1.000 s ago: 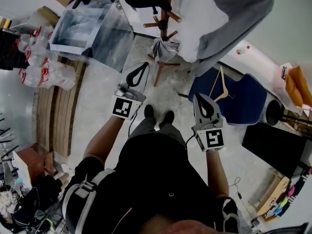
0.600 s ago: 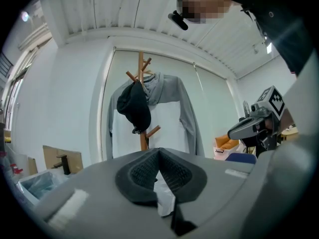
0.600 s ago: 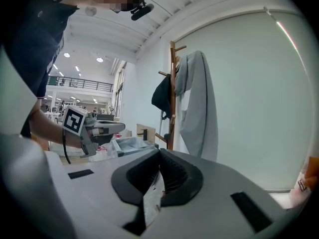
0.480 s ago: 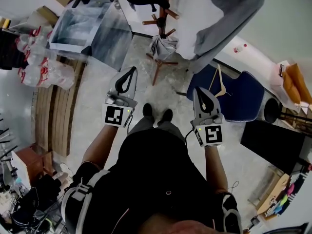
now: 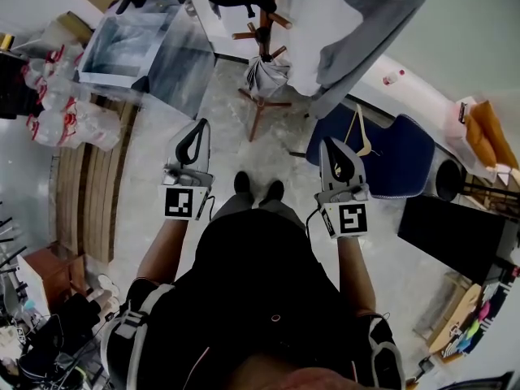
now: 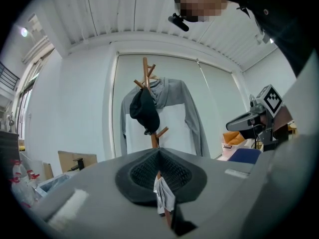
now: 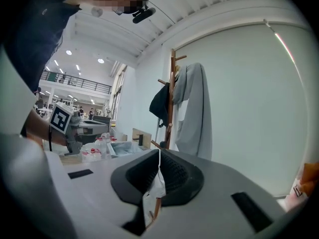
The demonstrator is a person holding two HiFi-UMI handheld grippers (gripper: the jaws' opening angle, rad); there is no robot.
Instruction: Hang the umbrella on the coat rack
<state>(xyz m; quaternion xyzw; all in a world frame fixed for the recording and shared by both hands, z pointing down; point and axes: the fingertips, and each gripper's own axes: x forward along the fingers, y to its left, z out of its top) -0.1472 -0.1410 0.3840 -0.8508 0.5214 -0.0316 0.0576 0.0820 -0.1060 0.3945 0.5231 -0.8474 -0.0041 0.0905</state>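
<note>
My left gripper (image 5: 197, 132) is shut tight, with nothing in it. My right gripper (image 5: 328, 149) is shut too, and it is empty. Both are close to me, well away from the coat rack (image 5: 262, 32). Far ahead, the umbrella (image 5: 266, 73) hangs folded, low on the rack, under a grey jacket (image 5: 357, 31). I think the job is done.

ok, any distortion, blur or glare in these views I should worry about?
Head view: heavy fisheye, straight lines bow towards the edges; folded grey umbrella and wooden coat rack small but sharp. Left gripper view: black vignette at corners, rack sharp, foreground soft. Right gripper view: same vignette, even light, no glare.
</note>
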